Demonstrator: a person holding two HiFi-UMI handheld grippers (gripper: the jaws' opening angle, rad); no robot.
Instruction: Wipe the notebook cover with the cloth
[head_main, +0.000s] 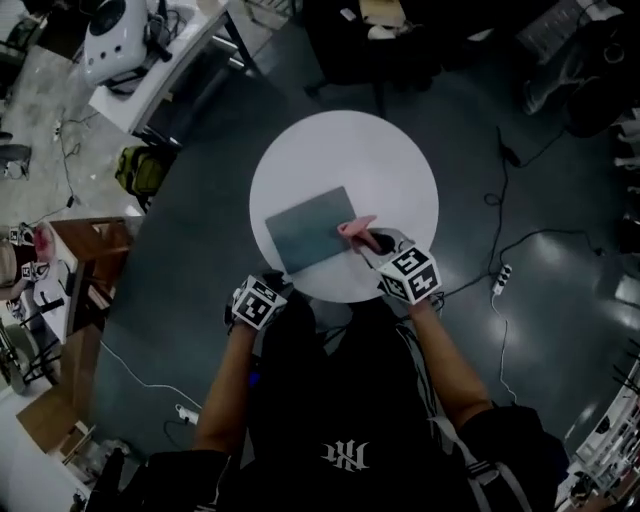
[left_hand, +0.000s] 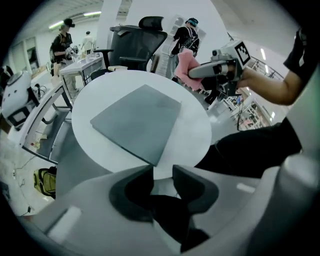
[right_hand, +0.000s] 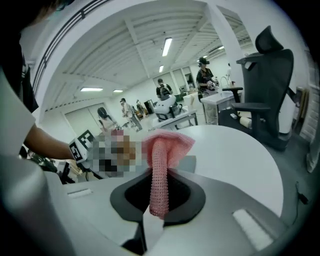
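A grey notebook lies flat on the round white table, slightly left of centre. My right gripper is shut on a pink cloth, held just off the notebook's right edge. In the right gripper view the cloth runs as a pinched strip between the jaws of that gripper and fans out beyond them. My left gripper sits at the table's near left rim, apart from the notebook. Its jaws stand open with nothing between them, facing the notebook's near corner. The right gripper hangs above the table's far right with the cloth.
A black office chair stands beyond the table. Cables and a power strip lie on the dark floor at the right. A white desk with equipment is at the upper left. People stand in the background.
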